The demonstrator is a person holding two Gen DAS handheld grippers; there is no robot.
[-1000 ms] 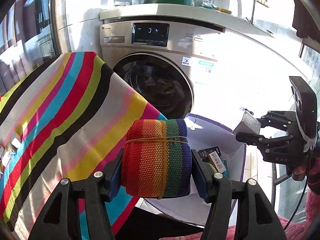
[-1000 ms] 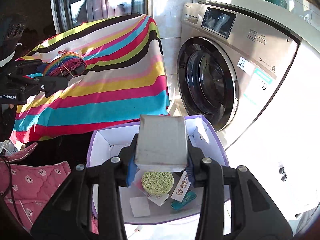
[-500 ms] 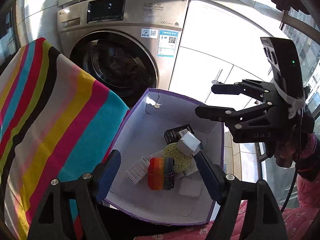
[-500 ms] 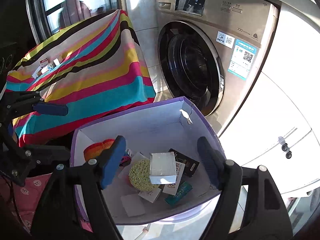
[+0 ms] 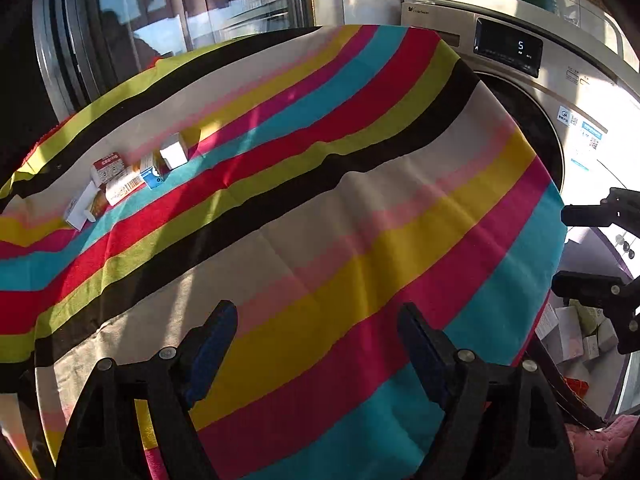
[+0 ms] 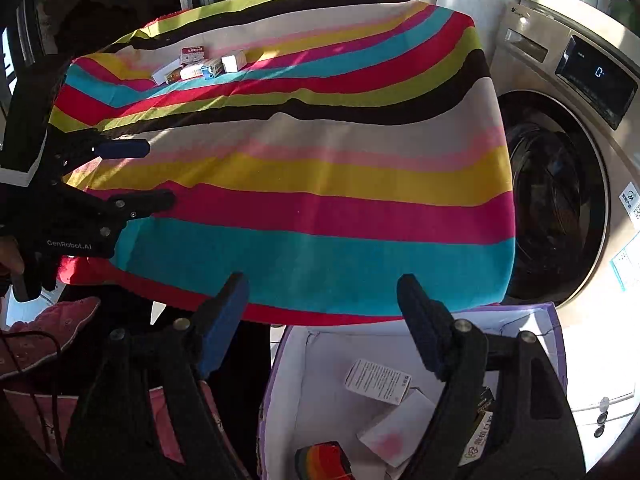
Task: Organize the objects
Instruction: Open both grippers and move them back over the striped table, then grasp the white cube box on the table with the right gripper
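My left gripper (image 5: 316, 320) hangs over the striped tablecloth (image 5: 320, 200), its jaws opening with nothing between them. My right gripper (image 6: 322, 292) is at the cloth's near edge above the purple box (image 6: 500, 313), jaws also opening and empty. The rainbow strap roll (image 6: 324, 460) lies in the box with several small packs (image 6: 378, 376). Several small cartons (image 5: 124, 176) lie grouped at the far left of the cloth, also visible in the right wrist view as cartons (image 6: 200, 66). Each camera catches the other gripper: right gripper (image 5: 582, 250), left gripper (image 6: 156, 174).
A front-loading washing machine (image 6: 560, 160) stands right of the table, with the purple box on the floor before it. Pink quilted fabric (image 6: 52, 332) lies low at the left. Windows run behind the table.
The left gripper let go of the rainbow roll and the right let go of the grey box, both into the purple box. Both then opened wide and swung left over the striped cloth.
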